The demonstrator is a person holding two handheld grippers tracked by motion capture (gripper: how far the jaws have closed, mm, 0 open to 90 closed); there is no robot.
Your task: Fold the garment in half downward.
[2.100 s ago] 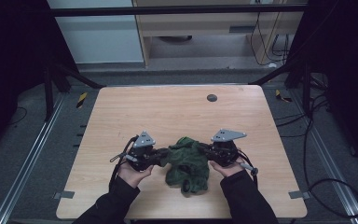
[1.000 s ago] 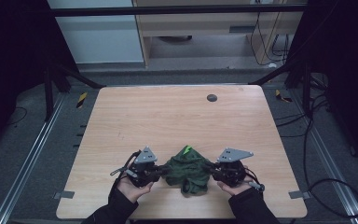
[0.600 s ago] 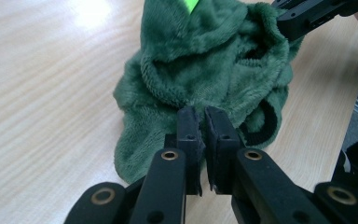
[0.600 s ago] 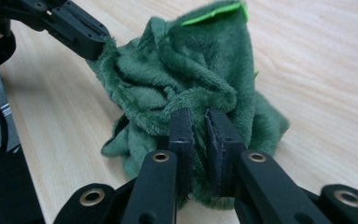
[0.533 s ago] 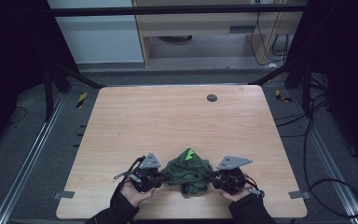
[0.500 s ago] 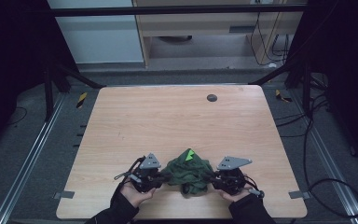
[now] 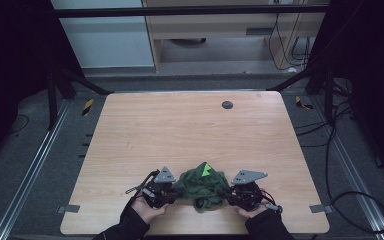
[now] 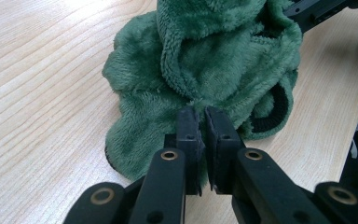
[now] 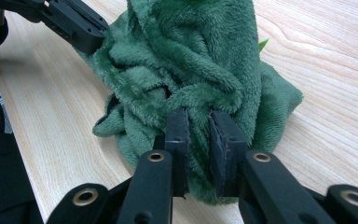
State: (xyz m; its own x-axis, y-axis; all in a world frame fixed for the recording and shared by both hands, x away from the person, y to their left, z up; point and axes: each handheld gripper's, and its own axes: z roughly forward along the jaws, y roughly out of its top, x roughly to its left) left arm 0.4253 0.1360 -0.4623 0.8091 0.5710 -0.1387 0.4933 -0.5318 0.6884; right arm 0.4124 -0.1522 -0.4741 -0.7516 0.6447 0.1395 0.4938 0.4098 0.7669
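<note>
— What's nearest the person, from where you stand?

— Both hands at the near edge of the wooden table (image 7: 190, 120), each with a gripper, and a crumpled green fleece garment (image 7: 201, 182) bunched between them. The left gripper (image 7: 174, 191) comes at it from the left, the right gripper (image 7: 225, 194) from the right.

— Has the left one got hold of it?

— Yes. In the left gripper view its fingers (image 8: 189, 135) stand nearly together with only a thin slit between them, and a fold at the near edge of the garment (image 8: 205, 60) is pinched at their tips. The rest of the fleece is heaped just beyond the tips, lying on the table.

— And the right?

— Its jaws have just been opening. In the right gripper view the fingers (image 9: 177, 140) are a little apart, with a ridge of the garment (image 9: 191, 60) running between them. The pile bulges into the gap and touches both pads, but whether they press on it I cannot tell.

— Anything farther off?

— A bright green tag (image 7: 206, 169) pokes up at the top of the heap. Well beyond it, near the far edge of the table, a small dark round disc (image 7: 227, 104).
</note>
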